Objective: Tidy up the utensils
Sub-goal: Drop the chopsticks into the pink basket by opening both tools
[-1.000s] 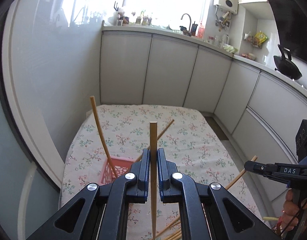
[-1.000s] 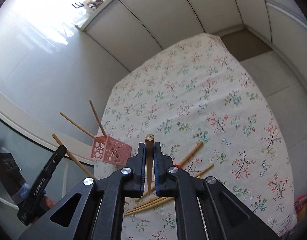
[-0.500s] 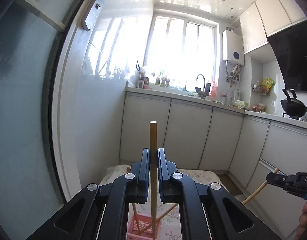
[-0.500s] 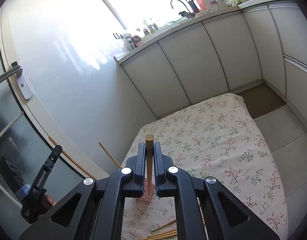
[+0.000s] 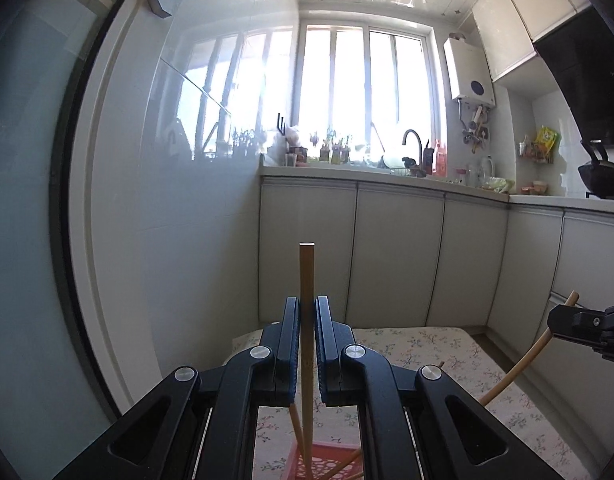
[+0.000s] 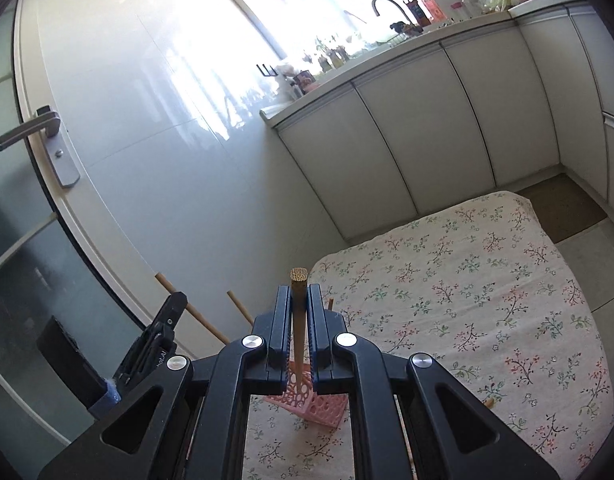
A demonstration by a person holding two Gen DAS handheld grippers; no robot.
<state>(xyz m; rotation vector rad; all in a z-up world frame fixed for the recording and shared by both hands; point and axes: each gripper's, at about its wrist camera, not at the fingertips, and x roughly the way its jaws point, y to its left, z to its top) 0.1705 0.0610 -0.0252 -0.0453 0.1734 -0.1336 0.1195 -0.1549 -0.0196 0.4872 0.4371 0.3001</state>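
My left gripper (image 5: 307, 312) is shut on a wooden chopstick (image 5: 307, 276) held upright, its lower end reaching down into the pink perforated holder (image 5: 327, 460), which holds other chopsticks. My right gripper (image 6: 299, 300) is shut on another chopstick (image 6: 298, 280), upright above the same pink holder (image 6: 319, 404). The right gripper also shows at the right edge of the left wrist view (image 5: 555, 322), with its chopstick (image 5: 519, 364) slanting down. The left gripper shows at the left of the right wrist view (image 6: 171, 312).
The holder stands on a table with a floral cloth (image 6: 487, 280). A glossy white wall and door with a handle (image 6: 31, 128) are close on the left. Grey kitchen cabinets (image 5: 399, 252) stand behind the table. A chopstick end (image 6: 489, 402) lies on the cloth.
Both grippers tilted up from looking down at the table to looking across the kitchen. They moved over the pink holder, and both chopsticks now stand upright above it.
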